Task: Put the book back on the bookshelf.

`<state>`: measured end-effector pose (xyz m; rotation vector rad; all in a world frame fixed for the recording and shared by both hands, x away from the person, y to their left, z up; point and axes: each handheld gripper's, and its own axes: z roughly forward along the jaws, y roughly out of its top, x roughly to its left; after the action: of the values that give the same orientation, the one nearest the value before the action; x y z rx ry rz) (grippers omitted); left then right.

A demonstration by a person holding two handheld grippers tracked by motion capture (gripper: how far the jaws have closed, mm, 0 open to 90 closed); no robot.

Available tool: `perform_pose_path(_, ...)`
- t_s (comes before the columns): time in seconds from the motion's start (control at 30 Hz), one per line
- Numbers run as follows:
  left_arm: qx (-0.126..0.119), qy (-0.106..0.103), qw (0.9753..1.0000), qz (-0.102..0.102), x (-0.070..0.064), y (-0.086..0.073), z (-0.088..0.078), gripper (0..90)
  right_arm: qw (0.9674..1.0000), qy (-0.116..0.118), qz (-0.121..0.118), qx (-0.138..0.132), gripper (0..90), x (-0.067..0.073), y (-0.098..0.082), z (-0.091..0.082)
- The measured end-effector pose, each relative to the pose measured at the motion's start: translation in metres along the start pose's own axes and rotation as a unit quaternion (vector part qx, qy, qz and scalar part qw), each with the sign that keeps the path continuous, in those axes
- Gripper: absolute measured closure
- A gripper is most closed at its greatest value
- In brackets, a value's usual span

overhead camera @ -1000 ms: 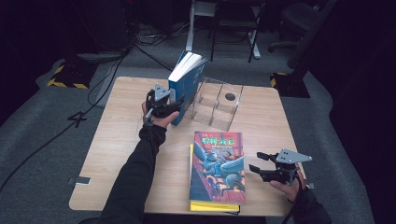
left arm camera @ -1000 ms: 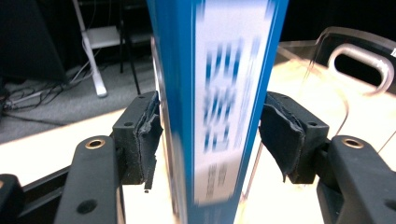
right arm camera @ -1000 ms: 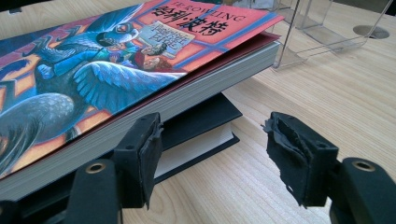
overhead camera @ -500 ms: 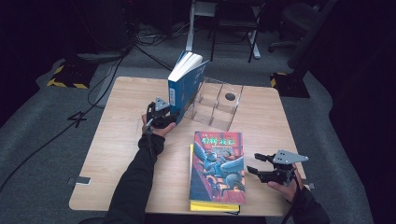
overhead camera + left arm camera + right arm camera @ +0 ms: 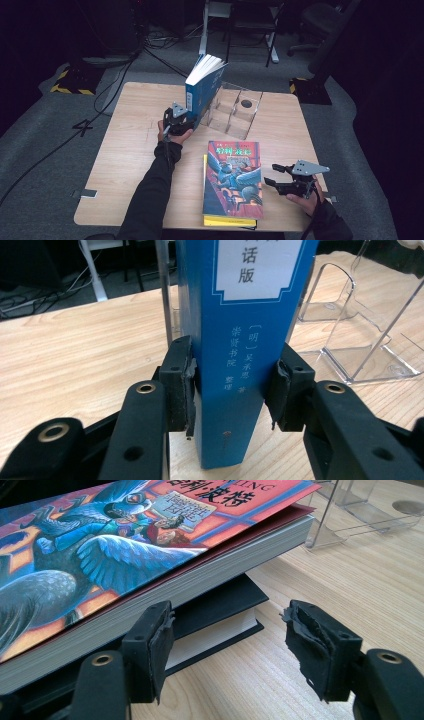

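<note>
The blue book (image 5: 202, 89) stood upright near the far edge of the desk (image 5: 130, 150), leaning against the left end of the clear acrylic book stand (image 5: 235, 112). The left gripper (image 5: 232, 390) had its jaws on either side of the spine low down; they had just been closing, and in the left gripper view the pads (image 5: 187, 385) lay against the book's two covers, so it looked held. The step in hand seemed to be seating this book in the stand. The next move would call for keeping it upright while sliding it into a slot, then easing the jaws off without tipping it.

The spine carried a white label with Chinese characters, "话版" legible at its foot, and below it small white print reading "(明) 吴承恩" beside "崇贤书院 整理".

Toward the near edge lay a stack: a colourful illustrated book (image 5: 233, 177) on top of a yellow-edged book (image 5: 230, 220) with a dark cover. Its cover bore red-panelled Chinese title lettering, too skewed to read surely. The right gripper (image 5: 227, 645) rested beside the stack's right side, jaws apart and holding nothing.
</note>
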<state>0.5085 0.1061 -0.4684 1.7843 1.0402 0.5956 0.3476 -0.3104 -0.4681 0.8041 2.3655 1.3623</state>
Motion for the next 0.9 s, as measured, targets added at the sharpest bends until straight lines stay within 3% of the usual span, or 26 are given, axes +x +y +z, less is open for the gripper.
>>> perform_pose_path(0.1, -0.002, -0.007, 1.0000, 0.001, -0.001, 0.001, 0.003, 59.2, 1.0000, 0.001, -0.002, -0.002, 36.2, 0.000, 0.000, 0.000)
perform_pose_path(0.23, 0.003, 0.004, 1.0000, 0.008, -0.006, 0.005, 0.006, 59.0, 1.0000, 0.001, -0.001, -0.002, 36.2, 0.000, 0.000, 0.000)
perform_pose_path(0.37, -0.007, 0.018, 0.9997, -0.018, -0.008, 0.010, 0.011, 57.0, 1.0000, 0.000, -0.003, -0.002, 36.2, 0.001, 0.001, -0.001)
perform_pose_path(0.5, -0.007, 0.025, 0.9995, -0.017, -0.010, 0.014, 0.012, 50.4, 1.0000, 0.000, -0.003, -0.004, 36.2, 0.001, 0.001, -0.001)
perform_pose_path(0.6, -0.006, 0.043, 0.9989, -0.015, -0.009, 0.017, 0.013, 46.2, 1.0000, 0.000, -0.002, -0.003, 36.2, 0.000, 0.000, -0.001)
perform_pose_path(0.9, 0.005, 0.045, 0.9987, -0.025, 0.000, 0.016, 0.020, 35.8, 1.0000, -0.001, -0.006, -0.002, 36.2, 0.001, 0.000, -0.001)
